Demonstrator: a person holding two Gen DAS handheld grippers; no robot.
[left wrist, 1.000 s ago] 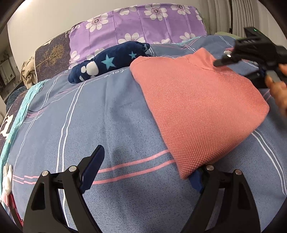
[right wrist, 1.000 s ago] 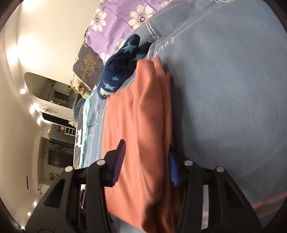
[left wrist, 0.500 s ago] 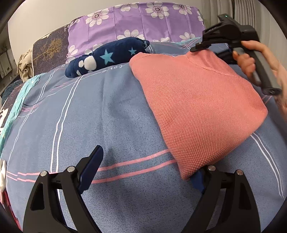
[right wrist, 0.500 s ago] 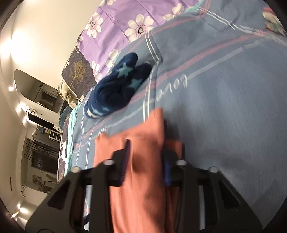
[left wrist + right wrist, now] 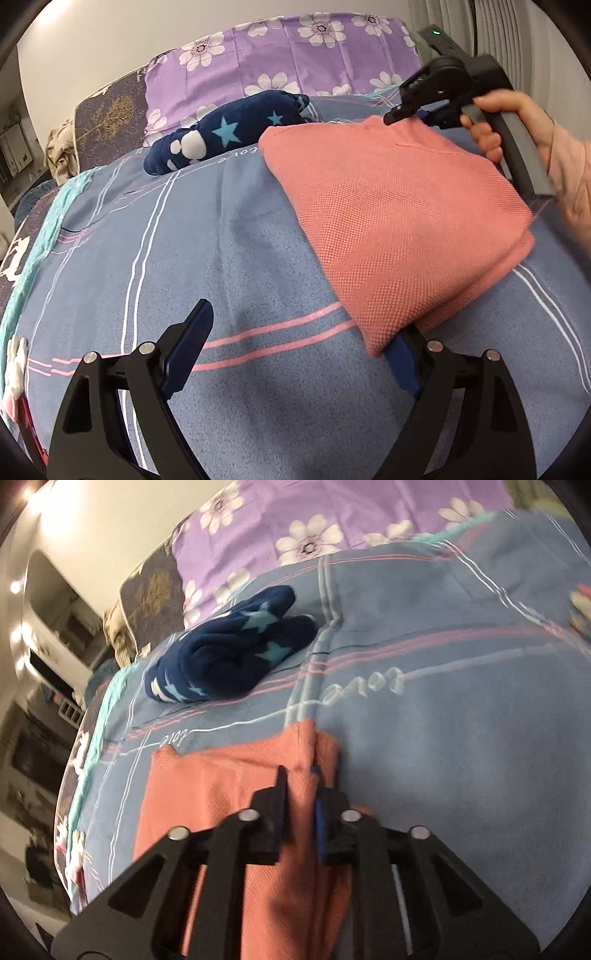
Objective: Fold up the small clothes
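A folded salmon-pink garment (image 5: 391, 206) lies on a bed covered with a blue-grey striped sheet (image 5: 192, 236). It sits toward the right of the left wrist view, its near corner reaching down to the left gripper (image 5: 295, 354).

The left gripper's jaws stand wide apart. Its left finger is over bare sheet, while the pink corner overlaps the tip of its right finger; nothing is clamped between them.

The right gripper (image 5: 300, 794) is at the garment's far edge. In its own view the jaws are narrow and easing open, with a raised fold of the pink cloth running up between them; the cloth fills the gap and both pads appear to touch it. In the left wrist view a hand (image 5: 517, 125) holds that gripper by its handle, its tip resting at the garment's far top edge.

Beyond the garment, a rolled dark-blue fleece piece with light-blue stars (image 5: 229, 136) lies near a purple pillow with white flowers (image 5: 295, 55), apart from the pink garment in the right wrist view.
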